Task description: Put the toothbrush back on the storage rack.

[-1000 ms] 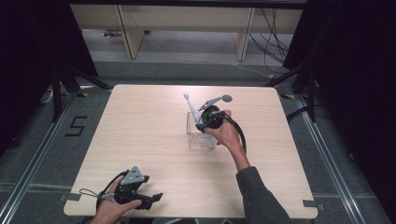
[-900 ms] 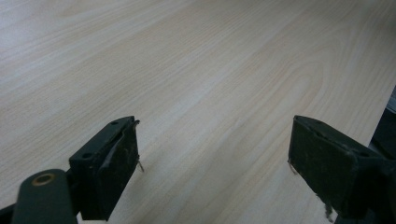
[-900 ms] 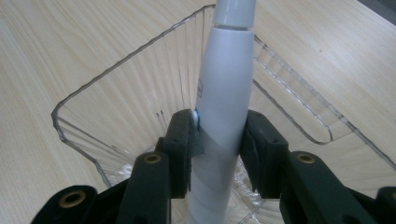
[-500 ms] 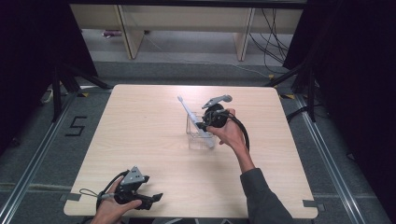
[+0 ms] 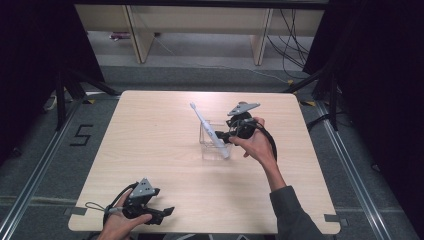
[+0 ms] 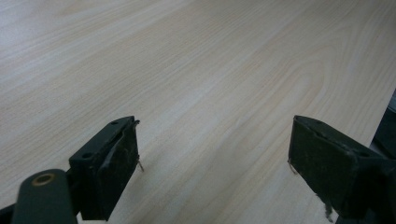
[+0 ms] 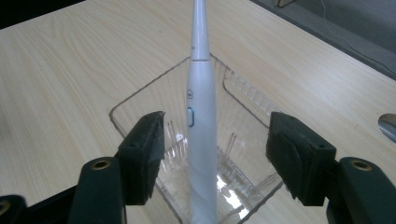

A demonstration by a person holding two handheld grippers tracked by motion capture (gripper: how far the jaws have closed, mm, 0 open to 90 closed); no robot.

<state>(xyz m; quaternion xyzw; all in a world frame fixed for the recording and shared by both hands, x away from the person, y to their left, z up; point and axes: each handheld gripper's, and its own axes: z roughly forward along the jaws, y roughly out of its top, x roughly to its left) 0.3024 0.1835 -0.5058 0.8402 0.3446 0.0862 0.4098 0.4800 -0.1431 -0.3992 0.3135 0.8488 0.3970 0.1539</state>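
Note:
A white electric toothbrush (image 5: 210, 131) leans in a clear plastic box (image 5: 207, 153) at the middle of the table, head up and tilted to the far left. My right gripper (image 5: 223, 137) sits just right of the box. Its jaws have just been opening and now stand open. In the right gripper view the toothbrush (image 7: 201, 135) rises between the jaws of my right gripper (image 7: 217, 133), with a gap on each side, its foot in the box (image 7: 243, 88). My left gripper (image 5: 165, 212) rests open at the table's front left. Bare wood lies between the pads of the left gripper (image 6: 212, 158).
The light wooden table (image 5: 150, 130) has free room to the left of and in front of the box. Dark curtains flank the table. Shelving legs and cables stand on the floor beyond its far edge.
The right gripper's jaws have spread off the toothbrush and the hand has drawn back to the right. The toothbrush now leans free in the box. The left gripper has not moved.

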